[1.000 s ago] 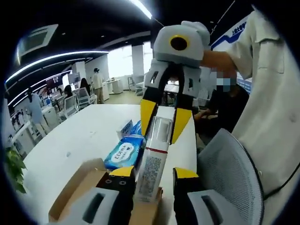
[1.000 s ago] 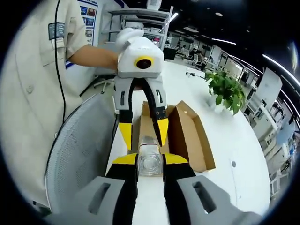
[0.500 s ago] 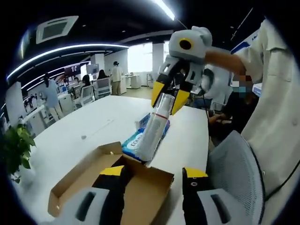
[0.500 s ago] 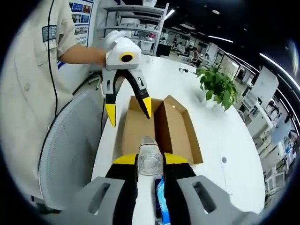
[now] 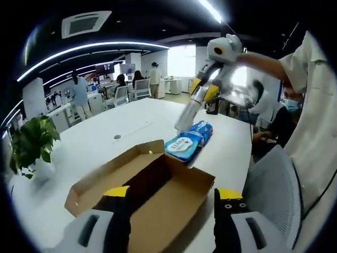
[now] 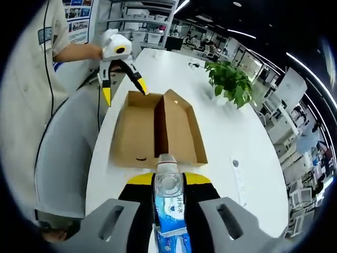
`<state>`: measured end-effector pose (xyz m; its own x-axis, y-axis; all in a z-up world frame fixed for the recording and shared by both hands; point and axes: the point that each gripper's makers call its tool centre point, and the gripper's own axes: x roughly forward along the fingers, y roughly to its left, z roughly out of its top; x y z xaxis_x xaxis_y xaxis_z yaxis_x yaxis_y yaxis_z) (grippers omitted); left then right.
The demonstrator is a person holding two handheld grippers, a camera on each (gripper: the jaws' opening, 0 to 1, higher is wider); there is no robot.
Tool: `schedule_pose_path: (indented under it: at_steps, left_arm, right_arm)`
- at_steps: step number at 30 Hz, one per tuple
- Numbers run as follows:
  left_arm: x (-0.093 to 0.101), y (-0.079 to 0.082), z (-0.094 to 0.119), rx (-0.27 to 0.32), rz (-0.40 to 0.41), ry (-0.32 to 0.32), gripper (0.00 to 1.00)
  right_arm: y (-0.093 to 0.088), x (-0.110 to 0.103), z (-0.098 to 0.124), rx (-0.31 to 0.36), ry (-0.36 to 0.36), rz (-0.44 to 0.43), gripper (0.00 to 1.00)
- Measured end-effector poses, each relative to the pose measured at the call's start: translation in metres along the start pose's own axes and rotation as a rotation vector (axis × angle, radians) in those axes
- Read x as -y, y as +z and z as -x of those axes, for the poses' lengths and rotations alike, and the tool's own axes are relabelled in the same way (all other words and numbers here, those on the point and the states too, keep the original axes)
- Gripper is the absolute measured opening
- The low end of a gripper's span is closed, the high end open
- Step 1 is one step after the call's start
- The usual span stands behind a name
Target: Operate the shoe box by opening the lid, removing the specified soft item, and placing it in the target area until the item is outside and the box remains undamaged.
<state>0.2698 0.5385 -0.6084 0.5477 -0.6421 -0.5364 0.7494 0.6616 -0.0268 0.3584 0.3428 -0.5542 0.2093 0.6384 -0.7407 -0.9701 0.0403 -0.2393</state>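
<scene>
Sitting on the white tabletop (image 6: 221,121), the cardboard shoe box (image 6: 155,129) is open, its lid folded back flat beside the tray so the two halves lie side by side. In the right gripper view both halves look bare inside, showing only brown cardboard; in the left gripper view the nearer half (image 5: 158,195) is partly in shadow, so its far corner cannot be judged.

The right tongs (image 6: 168,182) are pinching a clear plastic bottle (image 6: 168,182) by its upper end, their yellow-tipped jaws pressed against its sides. In the left gripper view the same bottle (image 5: 188,112) hangs slanted from the right tongs (image 5: 202,89), above the tabletop and outside the box, its lower end just above a blue pack of wet wipes (image 5: 185,145). That pack lies on the tabletop just beyond the box; in the right gripper view it shows below the bottle (image 6: 169,224).

The left tongs (image 5: 171,192) are spread wide with nothing between them, hovering over the near edge of the box; the right gripper view shows them (image 6: 124,89) at the box's far corner, apart. A potted plant (image 6: 229,81) stands well apart from the box. A grey mesh chair (image 5: 274,184) sits beside the tabletop.
</scene>
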Motion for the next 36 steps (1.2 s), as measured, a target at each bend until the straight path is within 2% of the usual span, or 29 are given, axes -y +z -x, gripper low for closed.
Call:
schedule_pose_path:
  at_steps: [12, 17, 23, 28, 33, 36]
  left_arm:
    - [-0.024, -0.025, 0.023, -0.01, 0.071, 0.124, 0.8]
    - [-0.03, -0.026, 0.034, 0.013, 0.109, 0.163, 0.84]
    - [-0.035, -0.036, 0.041, 0.006, 0.137, 0.196, 0.88]
    - [-0.038, -0.045, 0.046, -0.001, 0.161, 0.22, 0.9]
    - [-0.039, -0.053, 0.05, -0.013, 0.177, 0.229, 0.91]
    - [-0.039, -0.058, 0.051, -0.022, 0.186, 0.236, 0.92]
  right_arm:
    - [-0.039, 0.033, -0.004, -0.13, -0.023, -0.018, 0.17]
    - [-0.058, 0.042, -0.01, -0.204, -0.021, -0.019, 0.17]
    - [-0.072, 0.047, -0.02, -0.262, -0.006, -0.009, 0.17]
    - [-0.081, 0.059, -0.032, -0.297, 0.002, -0.015, 0.17]
    - [-0.097, 0.068, -0.045, -0.374, 0.028, 0.016, 0.17]
    - [-0.098, 0.073, -0.051, -0.398, 0.04, 0.027, 0.17]
